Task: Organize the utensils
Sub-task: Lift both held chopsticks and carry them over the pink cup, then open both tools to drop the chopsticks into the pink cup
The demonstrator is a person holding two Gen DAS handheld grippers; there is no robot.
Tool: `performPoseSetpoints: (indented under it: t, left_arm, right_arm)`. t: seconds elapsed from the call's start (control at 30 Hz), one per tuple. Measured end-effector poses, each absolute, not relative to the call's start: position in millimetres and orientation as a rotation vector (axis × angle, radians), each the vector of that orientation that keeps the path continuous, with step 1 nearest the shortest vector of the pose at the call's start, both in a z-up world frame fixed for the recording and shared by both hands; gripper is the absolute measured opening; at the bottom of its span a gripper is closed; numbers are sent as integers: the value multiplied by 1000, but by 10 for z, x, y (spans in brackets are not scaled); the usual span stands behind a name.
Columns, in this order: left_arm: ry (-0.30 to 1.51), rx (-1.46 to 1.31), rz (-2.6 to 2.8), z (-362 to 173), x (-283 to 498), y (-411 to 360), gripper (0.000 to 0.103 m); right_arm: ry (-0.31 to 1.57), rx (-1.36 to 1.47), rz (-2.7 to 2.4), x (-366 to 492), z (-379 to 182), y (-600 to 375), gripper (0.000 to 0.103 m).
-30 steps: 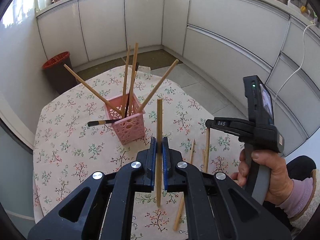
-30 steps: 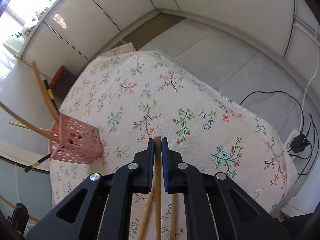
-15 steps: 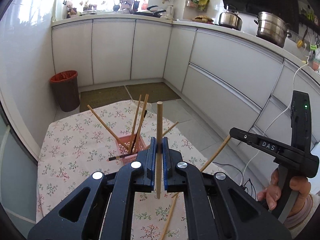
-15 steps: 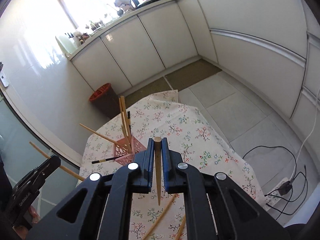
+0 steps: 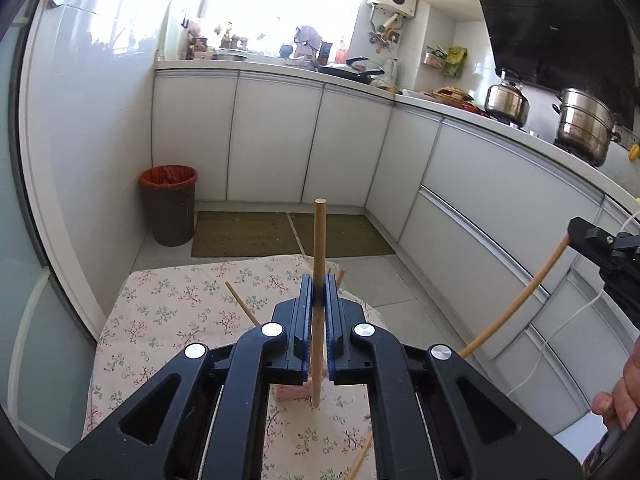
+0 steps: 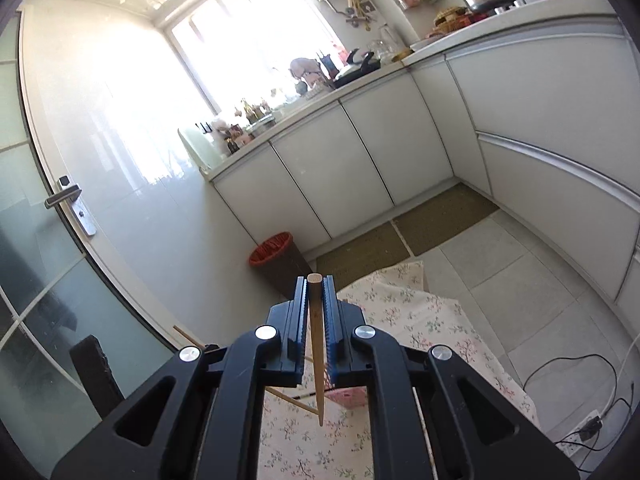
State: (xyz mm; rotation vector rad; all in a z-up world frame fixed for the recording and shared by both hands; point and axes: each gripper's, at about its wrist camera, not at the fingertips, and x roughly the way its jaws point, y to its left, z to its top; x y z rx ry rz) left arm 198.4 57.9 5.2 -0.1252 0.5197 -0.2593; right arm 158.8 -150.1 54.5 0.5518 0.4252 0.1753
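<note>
One chopstick is clamped upright between the closed fingers of the left gripper; a second chopstick is clamped likewise in the right gripper. Below the fingers, the pink holder is partly hidden, with sticks leaning in it. Loose chopsticks are seen on the table, so sorting is judged unfinished.

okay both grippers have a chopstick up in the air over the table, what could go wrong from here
1. The left gripper pinches its chopstick mid-length, so it could pivot or slip.
2. The pink holder is mostly hidden behind both grippers, so aiming is hard.
3. Leaning chopsticks in it could block insertion.
</note>
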Motion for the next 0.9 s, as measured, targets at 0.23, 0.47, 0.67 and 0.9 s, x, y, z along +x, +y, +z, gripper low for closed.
performPoseSetpoints:
  t: [0.23, 0.47, 0.67, 0.9]
  left_arm:
    - [500, -187, -176, -64, 2385, 675, 5]
    - [606, -240, -181, -465, 2642, 774, 22]
    - [582, -317, -136, -399, 2556, 1002, 29]
    - [603, -372, -102, -420, 2577, 1146, 36]
  right_arm:
    - [406, 539, 160, 2001, 495, -1361, 8]
    - [431, 502, 130, 2366, 204, -1251, 8]
    - [475, 484, 108, 2541, -35, -1177, 8]
    - [488, 418, 90, 2691, -282, -948, 9]
